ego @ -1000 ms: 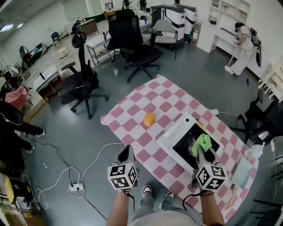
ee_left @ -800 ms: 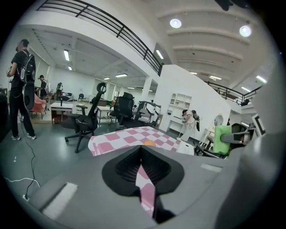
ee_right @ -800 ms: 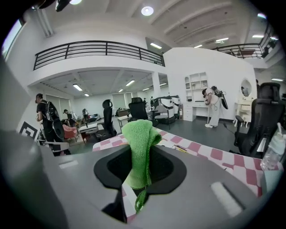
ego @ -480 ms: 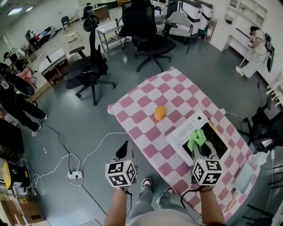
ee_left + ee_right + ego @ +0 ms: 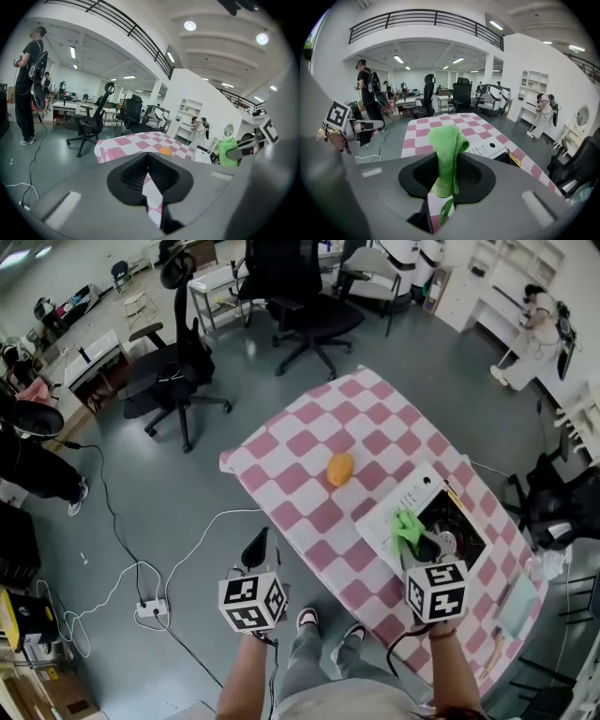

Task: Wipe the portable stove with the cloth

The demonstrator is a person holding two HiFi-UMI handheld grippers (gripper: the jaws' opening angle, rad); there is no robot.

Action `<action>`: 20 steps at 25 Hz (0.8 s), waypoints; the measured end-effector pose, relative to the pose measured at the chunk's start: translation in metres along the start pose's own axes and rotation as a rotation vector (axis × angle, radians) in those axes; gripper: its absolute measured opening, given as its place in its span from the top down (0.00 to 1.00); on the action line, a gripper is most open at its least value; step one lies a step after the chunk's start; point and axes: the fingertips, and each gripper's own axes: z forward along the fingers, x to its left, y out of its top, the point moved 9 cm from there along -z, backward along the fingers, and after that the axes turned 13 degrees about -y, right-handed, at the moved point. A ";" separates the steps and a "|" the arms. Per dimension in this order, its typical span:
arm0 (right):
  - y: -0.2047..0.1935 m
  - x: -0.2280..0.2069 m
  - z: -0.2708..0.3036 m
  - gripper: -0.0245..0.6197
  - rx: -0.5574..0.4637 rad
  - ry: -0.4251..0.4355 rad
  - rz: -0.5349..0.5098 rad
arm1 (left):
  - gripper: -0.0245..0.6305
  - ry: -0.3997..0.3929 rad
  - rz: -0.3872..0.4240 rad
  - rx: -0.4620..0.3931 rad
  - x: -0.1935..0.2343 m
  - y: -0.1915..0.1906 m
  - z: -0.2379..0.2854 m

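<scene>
Green cloth [image 5: 446,150], pinched in the right gripper [image 5: 421,546], hangs over the portable stove [image 5: 389,512] at the head view's lower right; with the left gripper [image 5: 255,549] closed on nothing and off the bench [image 5: 309,460], a hard wipe could shove the stove.

We count one checked table [image 5: 300,442], one portable stove [image 5: 405,497], one green cloth [image 5: 406,524], one orange fruit [image 5: 340,468], two grippers, the left gripper [image 5: 257,546] and the right gripper [image 5: 419,542], two black office chairs [image 5: 178,371], and one power strip [image 5: 153,611]
</scene>
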 end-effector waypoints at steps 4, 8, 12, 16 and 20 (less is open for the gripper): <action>-0.001 0.011 0.009 0.82 0.077 -0.015 -0.097 | 0.96 -0.012 -0.007 0.014 0.013 -0.004 0.006; -0.001 0.024 0.021 0.82 0.132 -0.030 -0.168 | 0.96 -0.029 -0.021 0.041 0.022 -0.011 0.010; 0.003 0.039 0.035 0.82 0.189 -0.045 -0.251 | 0.96 -0.035 -0.034 0.064 0.031 -0.016 0.011; 0.001 0.043 0.048 0.82 0.227 -0.061 -0.309 | 0.96 -0.034 -0.041 0.076 0.036 -0.021 0.014; 0.003 0.047 0.053 0.82 0.265 -0.060 -0.349 | 0.96 -0.034 -0.044 0.076 0.040 -0.022 0.017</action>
